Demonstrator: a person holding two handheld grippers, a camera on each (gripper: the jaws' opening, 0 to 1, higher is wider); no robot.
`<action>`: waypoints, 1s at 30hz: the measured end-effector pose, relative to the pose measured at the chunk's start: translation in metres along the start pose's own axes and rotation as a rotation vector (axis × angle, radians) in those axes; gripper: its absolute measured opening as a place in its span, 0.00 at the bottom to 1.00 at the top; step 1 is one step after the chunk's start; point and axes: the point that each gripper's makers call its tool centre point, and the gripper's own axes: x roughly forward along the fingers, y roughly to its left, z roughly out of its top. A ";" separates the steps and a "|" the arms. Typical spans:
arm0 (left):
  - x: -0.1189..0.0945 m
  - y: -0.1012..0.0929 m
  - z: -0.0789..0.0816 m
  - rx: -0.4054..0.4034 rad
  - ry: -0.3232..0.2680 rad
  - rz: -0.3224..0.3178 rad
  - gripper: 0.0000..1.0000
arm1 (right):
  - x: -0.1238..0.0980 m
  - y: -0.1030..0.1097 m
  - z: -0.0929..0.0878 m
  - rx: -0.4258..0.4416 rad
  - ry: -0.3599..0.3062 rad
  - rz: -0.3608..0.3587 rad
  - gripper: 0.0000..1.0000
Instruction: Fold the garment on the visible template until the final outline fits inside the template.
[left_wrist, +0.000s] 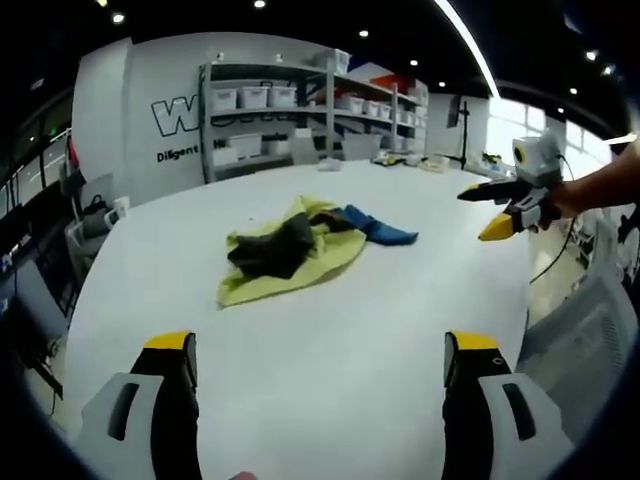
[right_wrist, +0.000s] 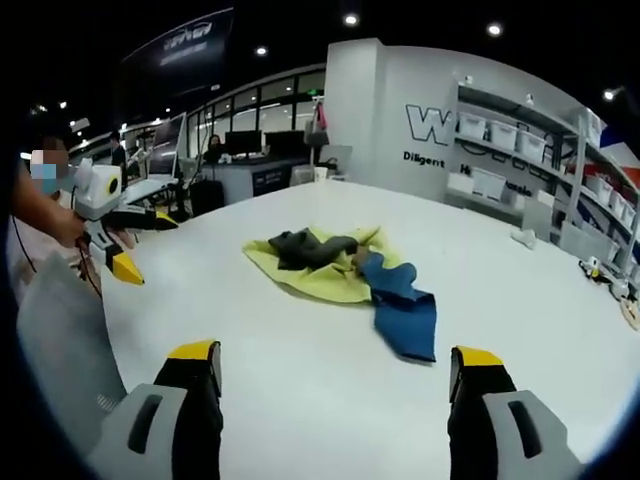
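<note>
The left claw (left_wrist: 320, 350) rises from six o'clock of the left gripper view with its yellow-tipped jaws wide apart and nothing between them, above the bare white surface (left_wrist: 330, 330). The right claw (right_wrist: 335, 360) stands the same way in the right gripper view, jaws spread and empty. In the left gripper view the right claw (left_wrist: 495, 210) also shows at three o'clock, held in a hand (left_wrist: 560, 200), its jaws parted; the arm is cut off by the edge.

The clothes lie in a crumpled heap near the middle of the surface, well apart from both claws. A yellow cloth (left_wrist: 300, 265) lies at the bottom, a dark garment (left_wrist: 275, 250) is bunched on top of it, and a blue cloth (left_wrist: 380, 228) trails off one side, touching the yellow one. In the right gripper view the blue cloth (right_wrist: 405, 310) spreads toward five o'clock of the pile. The folds hide each piece's shape, and I cannot make out any template outline. Shelves with bins (left_wrist: 300, 110) stand beyond the surface.
</note>
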 end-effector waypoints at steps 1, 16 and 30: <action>0.000 0.001 0.000 0.001 0.002 0.005 0.98 | 0.002 0.000 0.000 -0.002 0.006 0.006 0.93; 0.000 0.007 0.004 0.011 -0.001 0.023 0.98 | 0.016 -0.004 0.010 -0.014 -0.003 0.026 0.92; 0.017 0.009 0.018 0.030 -0.007 0.011 0.95 | 0.026 -0.013 0.022 -0.042 -0.010 0.025 0.86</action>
